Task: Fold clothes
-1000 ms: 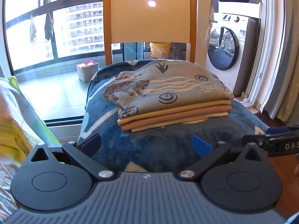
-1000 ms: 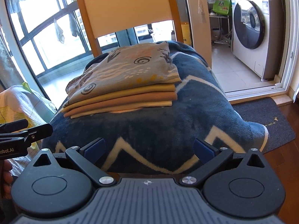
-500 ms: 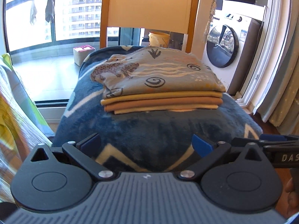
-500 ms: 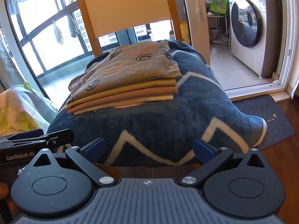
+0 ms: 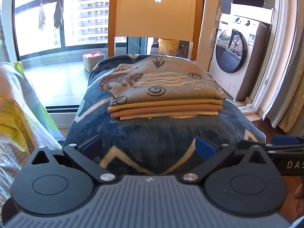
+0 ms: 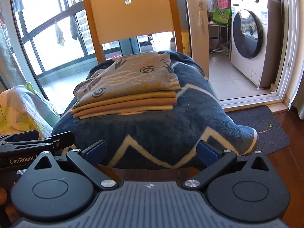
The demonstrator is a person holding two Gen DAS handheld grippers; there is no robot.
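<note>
The left hand-held gripper [image 5: 149, 146] is spread wide with nothing between its blue pads [image 5: 204, 148]; it touches nothing and hangs in front of the near edge of the blanket [image 5: 152, 133]. The right hand-held gripper [image 6: 152, 149] is likewise released and empty, its pads [image 6: 207, 152] wide apart, held just short of the blanket's hanging front. The two sit side by side, each showing at the edge of the other's view.

Beyond them, the blue zigzag blanket covers the seat of a wooden chair [image 5: 152, 9]. On top of it, towards the chair back, lies the stack of clothes [image 5: 163, 95]: a grey patterned piece with spirals and a leopard print resting on several tan and mustard layers, edges fairly well lined up. Both hand-held grippers are well apart from it.

The clothes look like thin, light, soft fabric, so the stack will likely sag and slide apart if lifted by one corner. The folded front edges are the firmest place to pinch; taking hold at both near corners, one hand-held gripper each, would probably keep the layers together. The plush blanket underneath may drag with the bottom layer.

A striped yellow cloth [image 5: 17, 114] lies off to the left, possibly the next piece. A washing machine [image 6: 250, 38] stands at right.
</note>
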